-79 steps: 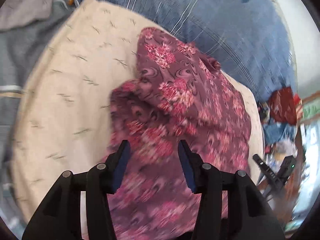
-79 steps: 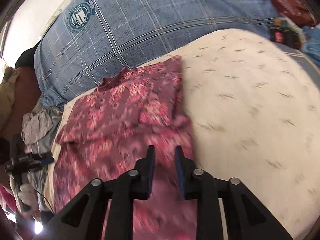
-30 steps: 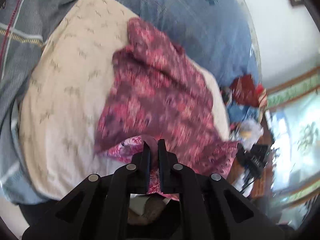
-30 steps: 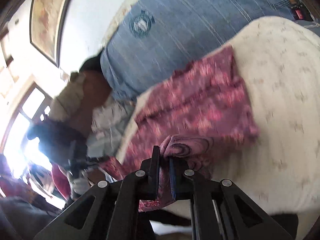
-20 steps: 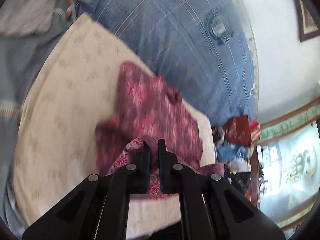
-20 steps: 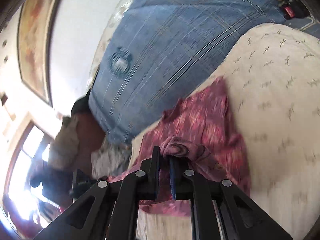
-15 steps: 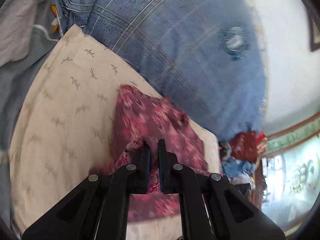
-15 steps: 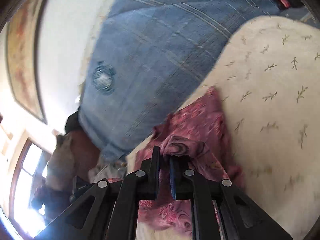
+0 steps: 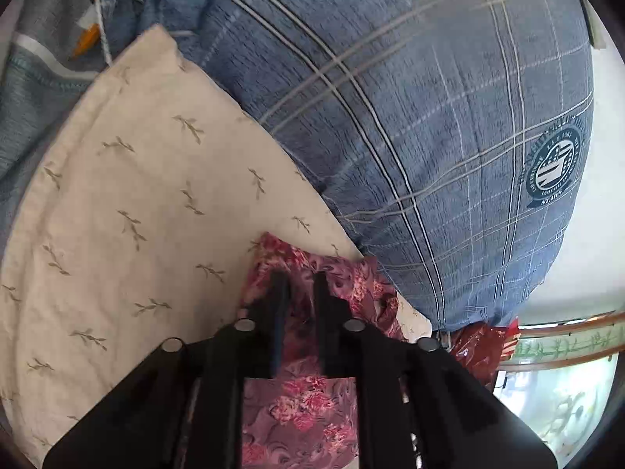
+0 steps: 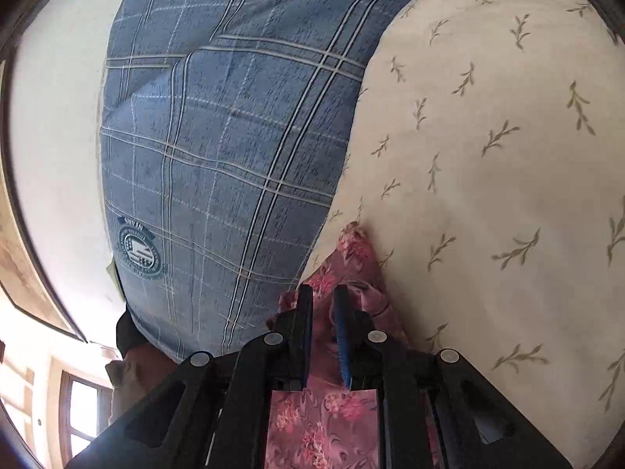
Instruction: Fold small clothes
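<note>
The maroon floral garment [image 9: 312, 402] lies on the cream leaf-print cushion [image 9: 129, 211], up against the blue plaid pillow [image 9: 410, 109]. My left gripper [image 9: 299, 285] sits low over the garment's far edge with its jaws a little apart and fabric showing in the gap. In the right wrist view the same garment [image 10: 324, 418] runs under my right gripper [image 10: 322, 299], whose jaws also stand slightly apart over the cloth near the pillow [image 10: 218, 148]. Most of the garment is hidden beneath both grippers.
The cream cushion [image 10: 488, 179] extends to the right in the right wrist view. Grey-blue clothes [image 9: 43, 62] lie at the far left, a red item [image 9: 484, 348] at the right edge. A wall and a window [image 10: 78, 410] are beyond.
Both grippers carried the garment's near edge forward over itself toward the blue pillow and came down low. Their jaws, pinched on the fabric before, now stand slightly apart.
</note>
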The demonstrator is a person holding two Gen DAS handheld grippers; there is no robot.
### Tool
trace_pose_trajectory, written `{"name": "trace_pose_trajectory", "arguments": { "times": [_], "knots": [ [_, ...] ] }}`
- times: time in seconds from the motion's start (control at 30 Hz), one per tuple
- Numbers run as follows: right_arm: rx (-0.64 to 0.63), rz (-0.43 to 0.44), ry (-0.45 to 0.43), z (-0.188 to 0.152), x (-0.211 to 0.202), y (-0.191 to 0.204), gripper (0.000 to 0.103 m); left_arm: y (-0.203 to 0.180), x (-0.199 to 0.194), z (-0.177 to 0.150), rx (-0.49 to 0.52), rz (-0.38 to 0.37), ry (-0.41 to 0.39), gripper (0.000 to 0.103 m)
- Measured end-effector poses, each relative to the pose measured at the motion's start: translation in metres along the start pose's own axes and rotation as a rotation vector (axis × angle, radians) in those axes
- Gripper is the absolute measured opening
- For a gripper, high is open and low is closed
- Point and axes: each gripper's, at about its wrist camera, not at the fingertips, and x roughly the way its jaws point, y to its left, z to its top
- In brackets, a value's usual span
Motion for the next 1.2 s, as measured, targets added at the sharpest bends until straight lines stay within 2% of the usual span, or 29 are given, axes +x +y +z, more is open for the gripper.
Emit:
{"name": "trace_pose_trajectory", "arguments": {
  "times": [0.1,0.13,0.17,0.23,0.3,0.37,0.47,0.57,0.6,0.67,0.7,0.8,0.87,0.93,1.0,1.07,1.2],
  "knots": [
    [-0.097,0.033,0.031,-0.012,-0.009,0.016,0.02,0.004,-0.019,-0.005,0.046,-0.004,-0.049,0.049],
    [-0.122,0.03,0.046,-0.015,-0.01,0.02,0.029,0.006,-0.024,-0.008,0.062,-0.016,-0.052,0.052],
    [-0.159,0.017,0.079,-0.023,-0.007,0.025,0.039,0.006,-0.027,-0.015,0.094,-0.029,-0.039,0.052],
    [-0.211,-0.012,0.146,-0.036,0.004,0.034,0.045,0.0,-0.025,-0.028,0.152,-0.056,0.0,0.052],
    [-0.231,-0.025,0.22,-0.048,0.02,0.037,0.045,-0.008,-0.018,-0.048,0.244,-0.082,0.058,0.055],
    [-0.232,-0.036,0.29,-0.059,0.041,0.038,0.045,-0.019,-0.006,-0.066,0.328,-0.073,0.105,0.056],
    [-0.231,-0.064,0.305,-0.063,0.061,0.038,0.045,-0.033,0.023,-0.083,0.436,-0.013,0.181,0.056],
    [-0.219,-0.073,0.245,-0.045,0.075,0.041,0.044,-0.049,0.052,-0.077,0.47,0.101,0.176,0.056],
    [-0.23,-0.099,0.191,-0.032,0.078,0.044,0.045,-0.055,0.062,-0.067,0.468,0.143,0.161,0.053],
    [-0.21,-0.106,0.112,-0.012,0.081,0.048,0.045,-0.064,0.077,-0.043,0.406,0.202,0.131,0.036],
    [-0.198,-0.104,0.09,-0.007,0.08,0.049,0.045,-0.068,0.079,-0.027,0.342,0.208,0.111,0.027],
    [-0.195,-0.102,0.042,0.008,0.068,0.053,0.045,-0.071,0.065,-0.001,0.228,0.161,0.033,0.027],
    [-0.265,-0.136,0.039,0.011,0.055,0.058,0.045,-0.071,0.048,0.003,0.224,0.142,-0.009,0.031],
    [-0.355,-0.229,0.036,0.011,0.042,0.058,0.046,-0.063,0.031,-0.005,0.263,0.138,-0.014,0.047],
    [-0.4,-0.319,0.05,0.012,0.035,0.048,0.049,-0.046,0.021,-0.015,0.284,0.153,-0.005,0.057],
    [-0.391,-0.377,0.09,0.013,0.035,0.034,0.049,-0.022,0.018,-0.026,0.269,0.145,0.047,0.058],
    [-0.388,-0.406,0.13,0.002,0.052,0.023,0.046,0.004,0.03,-0.045,0.219,0.105,0.151,0.058]
  ]
}}
